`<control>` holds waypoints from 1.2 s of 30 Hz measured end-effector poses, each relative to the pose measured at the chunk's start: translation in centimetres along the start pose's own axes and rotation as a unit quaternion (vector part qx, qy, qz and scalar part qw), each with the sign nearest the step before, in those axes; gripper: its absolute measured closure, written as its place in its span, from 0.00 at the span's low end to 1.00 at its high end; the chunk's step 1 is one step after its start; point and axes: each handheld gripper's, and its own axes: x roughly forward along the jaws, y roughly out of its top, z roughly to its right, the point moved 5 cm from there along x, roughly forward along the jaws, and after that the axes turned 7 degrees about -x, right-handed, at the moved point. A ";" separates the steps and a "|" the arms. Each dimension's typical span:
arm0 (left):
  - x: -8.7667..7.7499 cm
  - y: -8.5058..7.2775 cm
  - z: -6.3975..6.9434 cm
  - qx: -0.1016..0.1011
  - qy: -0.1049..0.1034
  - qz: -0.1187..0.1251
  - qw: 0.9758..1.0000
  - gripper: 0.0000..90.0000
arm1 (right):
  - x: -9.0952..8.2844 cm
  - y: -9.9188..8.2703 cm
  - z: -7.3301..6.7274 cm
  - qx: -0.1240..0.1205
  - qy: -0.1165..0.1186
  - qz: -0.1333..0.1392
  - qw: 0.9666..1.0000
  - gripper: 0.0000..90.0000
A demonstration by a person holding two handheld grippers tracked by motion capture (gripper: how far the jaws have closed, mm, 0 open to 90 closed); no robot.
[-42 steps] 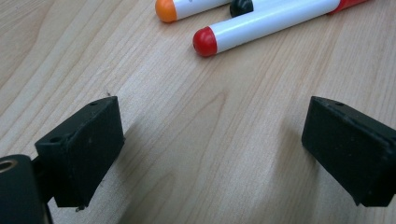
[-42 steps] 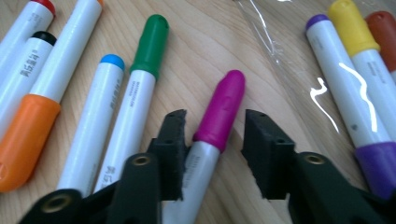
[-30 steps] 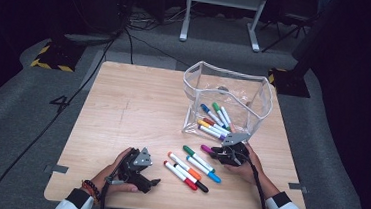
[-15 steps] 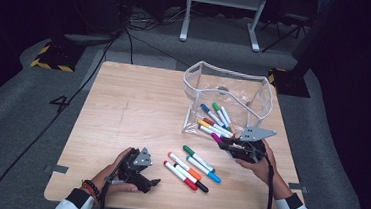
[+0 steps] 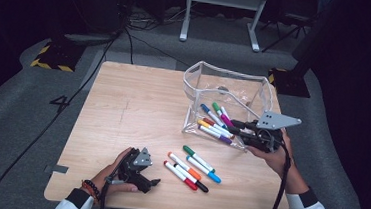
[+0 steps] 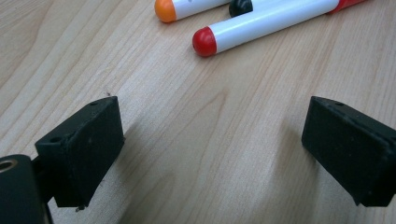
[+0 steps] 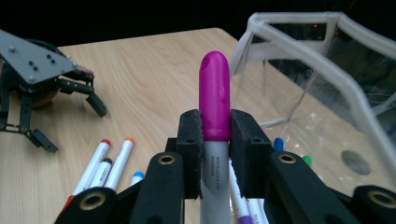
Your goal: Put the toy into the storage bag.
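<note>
Right, reading this off the cameras as I steer.

Right gripper (image 5: 236, 127): clenched on the magenta marker (image 7: 215, 100); in the right gripper view I see both pads pressing its barrel just below the cap, which sticks out past the tips.

Marker's long axis: in line with my jaws, cap forward, the white barrel running back between them toward my hand.

Where the pouch lies: the clear pouch (image 5: 265, 88) is directly ahead of the right gripper and a little to its right in the right gripper view; in the high view my jaw tips sit at its near rim, over the markers already inside (image 5: 215, 124).

Turning point, as I judge it: the marker has to clear the pouch's stiff white rim before I let go; it seems to stand about at rim height.

Open room: free above the pouch mouth; the pouch's far wall stands beyond it, so not much run forward.

Left gripper (image 5: 152, 182): released, jaws wide apart over bare wood, holding nothing, resting low on the table (image 5: 123, 109).

Loose markers (image 5: 191, 167): just ahead of the left gripper; red-capped one (image 6: 261, 25) nearest, lying across its line of reach.

Nearer hand: left for those loose ones, right for the pouch.
</note>
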 end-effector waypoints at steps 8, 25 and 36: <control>0.0 0.0 0.0 0.000 0.000 0.000 1.000 0.07 | -1.2 4.7 2.9 -0.018 -0.031 0.000 0.999 0.83; 0.0 0.0 0.0 0.000 0.000 0.000 1.000 0.07 | 2.4 5.4 10.9 0.014 -0.074 -0.077 0.994 0.83; 0.0 0.0 0.0 0.000 0.000 0.000 1.000 0.07 | 6.0 0.6 13.3 0.042 -0.065 -0.218 0.973 0.83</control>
